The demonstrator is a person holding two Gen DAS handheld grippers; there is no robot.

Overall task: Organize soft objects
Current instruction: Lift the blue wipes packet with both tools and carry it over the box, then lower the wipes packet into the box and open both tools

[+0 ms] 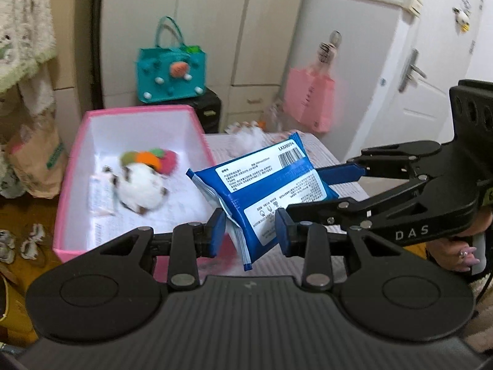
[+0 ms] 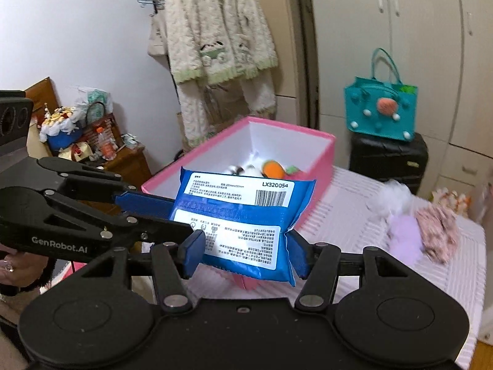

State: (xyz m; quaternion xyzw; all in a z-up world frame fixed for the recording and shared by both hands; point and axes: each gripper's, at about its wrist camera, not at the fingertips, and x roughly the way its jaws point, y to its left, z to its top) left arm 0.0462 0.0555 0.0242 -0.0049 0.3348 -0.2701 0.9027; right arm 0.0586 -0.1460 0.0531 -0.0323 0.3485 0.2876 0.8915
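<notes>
A blue soft packet (image 1: 262,194) with white labels and a barcode is held in the air between both grippers, just right of a pink box (image 1: 71,166). My left gripper (image 1: 251,231) is shut on its lower end. My right gripper (image 2: 246,256) is shut on its other end; the packet (image 2: 243,225) fills the middle of the right wrist view. The pink box (image 2: 323,154) holds a white plush toy (image 1: 140,189) and a colourful plush (image 1: 151,158). A white fluffy item (image 2: 391,197), a lilac one (image 2: 403,234) and a pink patterned one (image 2: 437,228) lie on the bed.
The bed has a white and pink striped cover (image 2: 339,206). A teal felt bag (image 2: 380,114) sits on a black suitcase (image 2: 388,160) behind the box. A pink bag (image 1: 308,98) hangs by the wardrobe. A cluttered wooden nightstand (image 2: 123,160) stands at the left.
</notes>
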